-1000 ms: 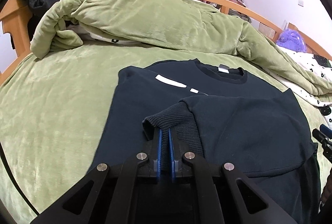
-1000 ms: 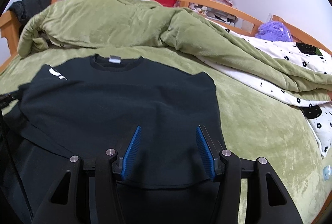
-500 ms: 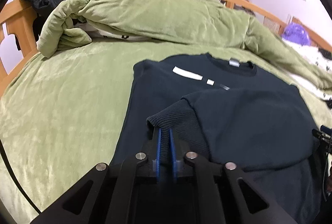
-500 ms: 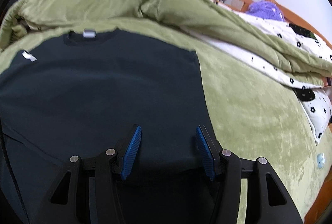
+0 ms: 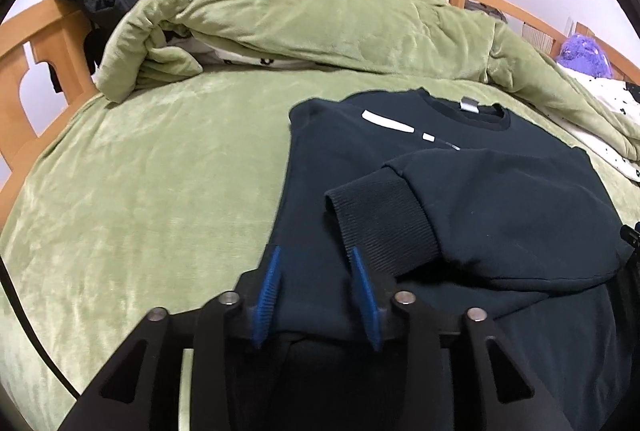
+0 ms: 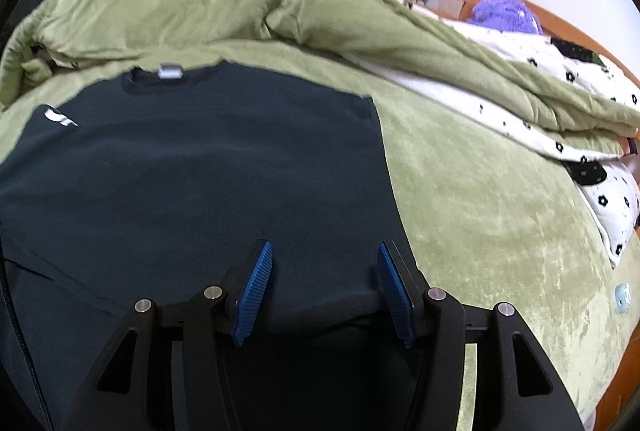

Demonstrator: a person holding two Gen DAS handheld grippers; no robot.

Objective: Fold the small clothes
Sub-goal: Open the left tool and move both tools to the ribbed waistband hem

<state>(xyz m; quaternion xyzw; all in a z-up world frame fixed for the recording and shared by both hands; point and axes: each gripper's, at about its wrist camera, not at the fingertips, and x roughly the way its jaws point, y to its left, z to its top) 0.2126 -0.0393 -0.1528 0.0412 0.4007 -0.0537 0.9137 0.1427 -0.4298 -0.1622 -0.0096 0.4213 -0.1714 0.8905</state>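
Note:
A dark navy sweatshirt [image 5: 500, 199] lies flat on the green bed, collar far from me, with a white stripe on its chest. One sleeve is folded across the body, and its ribbed cuff [image 5: 380, 215] rests just beyond my left gripper [image 5: 316, 259]. The left gripper is open and empty, its blue pads apart over the sweatshirt's left part. In the right wrist view the sweatshirt [image 6: 200, 183] fills the left half. My right gripper [image 6: 324, 255] is open and empty, low over the sweatshirt's lower right part near its side edge.
A rumpled green duvet [image 5: 320, 19] is piled along the far side of the bed. A wooden bed frame [image 5: 36, 47] with a black garment on it stands at the left. A white flowered sheet [image 6: 572, 119] and a purple plush [image 6: 504, 15] lie at the right.
My left gripper has opened and let go of the sleeve cuff, which now lies on the sweatshirt. It has drawn back a little. My right gripper stayed open and moved closer over the sweatshirt.

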